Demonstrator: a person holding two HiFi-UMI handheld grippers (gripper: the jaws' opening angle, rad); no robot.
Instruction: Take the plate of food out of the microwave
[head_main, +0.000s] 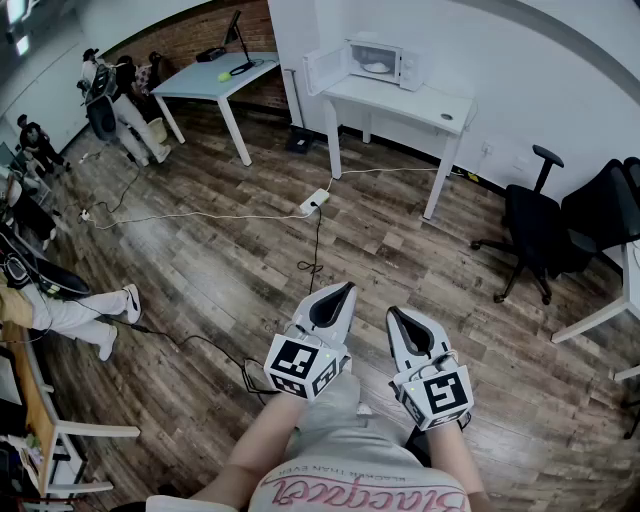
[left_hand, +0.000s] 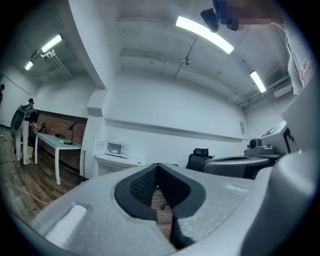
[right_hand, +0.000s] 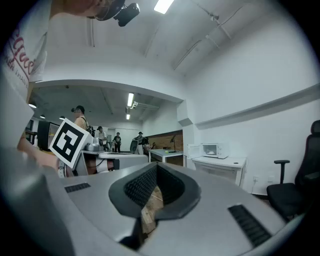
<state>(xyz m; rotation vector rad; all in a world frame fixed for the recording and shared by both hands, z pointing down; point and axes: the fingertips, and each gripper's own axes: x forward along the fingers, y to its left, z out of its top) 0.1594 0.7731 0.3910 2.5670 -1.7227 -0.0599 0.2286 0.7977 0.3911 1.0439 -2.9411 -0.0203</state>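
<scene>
Currently plate of food (head_main: 377, 68) sits in open microwave (head_main: 392, 62) on bench (head_main: 440, 108), 12 o'clock, well apart. Left gripper (head_main: 346, 289) & right gripper (head_main: 392, 313): jaws closed, empty. Risk: tripping on floor cable (head_main: 316, 240) en route; closed jaws just shove plate.

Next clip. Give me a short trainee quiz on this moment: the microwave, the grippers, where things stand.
1. True or false: the door of the microwave stands open.
2. Pick one. What is between the jaws of the left gripper? A. a plate. B. nothing, the jaws are shut. C. a cable.
3. Fill in: the microwave stands on a white ___ against the far wall.
Key: 1 true; 2 B; 3 table.
</scene>
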